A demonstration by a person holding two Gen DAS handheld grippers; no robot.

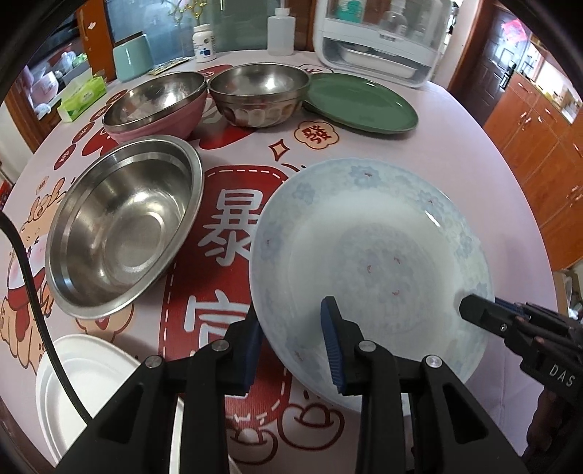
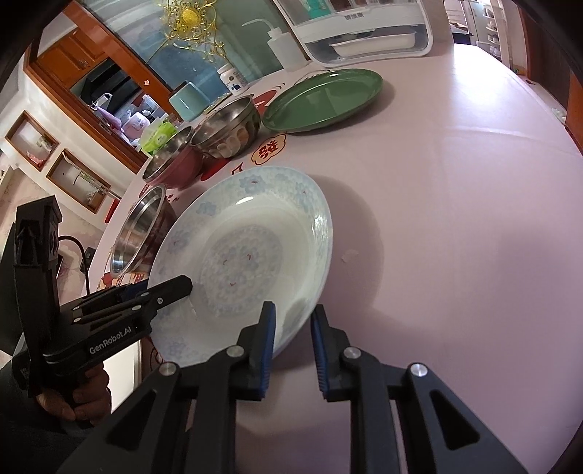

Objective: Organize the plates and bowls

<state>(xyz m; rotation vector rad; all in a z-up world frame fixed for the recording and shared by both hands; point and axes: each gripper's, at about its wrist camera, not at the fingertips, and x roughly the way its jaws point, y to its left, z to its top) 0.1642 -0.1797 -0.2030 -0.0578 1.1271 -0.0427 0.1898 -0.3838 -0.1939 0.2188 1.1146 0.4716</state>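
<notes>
Left wrist view: our left gripper and right gripper each pinch floral plate rim, seemingly tilted, near table front edge.

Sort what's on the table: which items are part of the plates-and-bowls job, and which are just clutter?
Job:
floral plate, held at its rim by left gripper and right gripper
steel basin
pink bowl
steel bowl
green plate
white plates

Clutter:
tissue box
teal canister
pill bottle
squeeze bottle
white cabinet
</notes>
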